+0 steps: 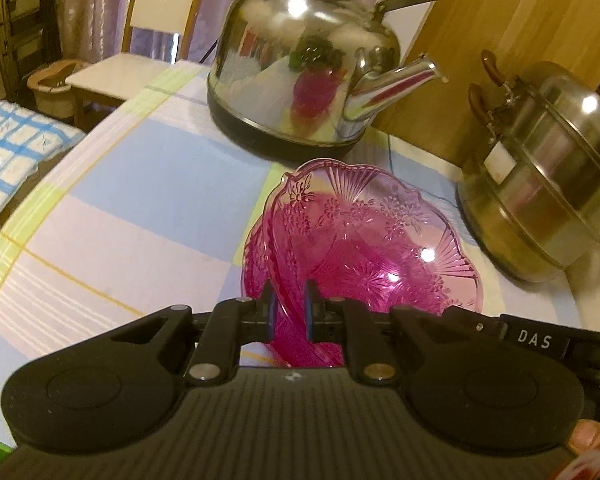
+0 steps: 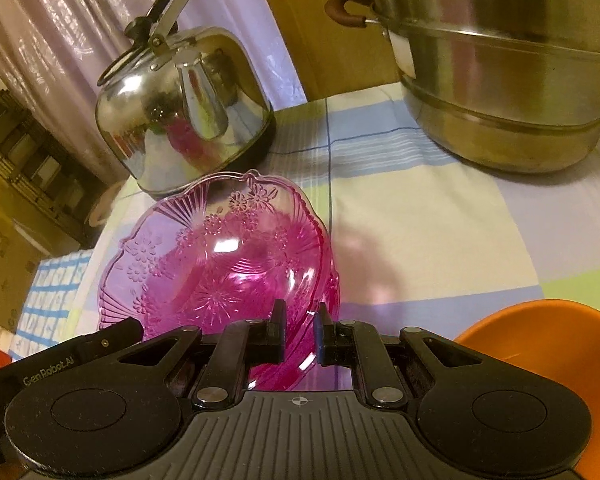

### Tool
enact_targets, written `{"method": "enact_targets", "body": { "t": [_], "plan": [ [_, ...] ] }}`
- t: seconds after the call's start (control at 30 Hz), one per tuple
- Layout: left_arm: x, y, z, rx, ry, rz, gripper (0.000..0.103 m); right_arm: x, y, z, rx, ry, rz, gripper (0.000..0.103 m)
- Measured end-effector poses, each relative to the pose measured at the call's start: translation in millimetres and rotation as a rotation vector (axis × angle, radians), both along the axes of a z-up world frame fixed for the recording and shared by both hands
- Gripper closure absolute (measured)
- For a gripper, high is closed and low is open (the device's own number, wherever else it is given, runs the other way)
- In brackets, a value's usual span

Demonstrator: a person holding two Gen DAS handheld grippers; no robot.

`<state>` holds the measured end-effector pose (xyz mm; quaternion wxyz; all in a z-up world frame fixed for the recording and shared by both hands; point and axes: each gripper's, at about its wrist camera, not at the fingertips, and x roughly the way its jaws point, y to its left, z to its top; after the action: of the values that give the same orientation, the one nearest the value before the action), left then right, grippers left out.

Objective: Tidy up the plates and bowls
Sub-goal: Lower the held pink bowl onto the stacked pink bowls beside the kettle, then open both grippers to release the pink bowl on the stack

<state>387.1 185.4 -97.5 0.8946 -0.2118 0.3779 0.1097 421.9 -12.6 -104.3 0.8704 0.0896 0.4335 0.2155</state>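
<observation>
Nearest, the left gripper (image 1: 289,312) pinches the near left rim of the pink bowl (image 1: 352,248), and the right gripper (image 2: 300,330) pinches the rim on the opposite side of the same bowl, each pair of jaws nearly pressed together on the thin patterned plastic. There seem to be two pink bowls nested, since a second rim edge shows just outside the first, though the transparent plastic makes that hard to confirm. The bowl sits tilted low over the checked cloth of the surface (image 1: 120,208); whether its base touches the cloth cannot be told.

The main risk is the grip itself: smooth, thin rim, held by two small contact patches. If the hands drift apart or twist unevenly, the rim could flex and slip free, or only the inner bowl might lift away from the outer one.

At the right, an orange bowl (image 2: 540,344) lies just beside the right gripper and could be knocked by a sideways move.

Farther on, the steel kettle (image 1: 300,64) stands near the bowl's far rim, and the stacked steamer pot (image 1: 548,176) beyond; a forward push could strike either.
</observation>
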Motion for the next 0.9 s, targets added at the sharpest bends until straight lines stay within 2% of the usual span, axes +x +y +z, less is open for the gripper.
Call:
{"method": "enact_targets", "body": {
  "t": [0.9],
  "plan": [
    [5.7, -1.0, -7.6, 0.011, 0.006, -0.001, 0.09, 2.6, 6.1, -6.9, -0.044, -0.018, 0.023, 0.089]
  ]
}}
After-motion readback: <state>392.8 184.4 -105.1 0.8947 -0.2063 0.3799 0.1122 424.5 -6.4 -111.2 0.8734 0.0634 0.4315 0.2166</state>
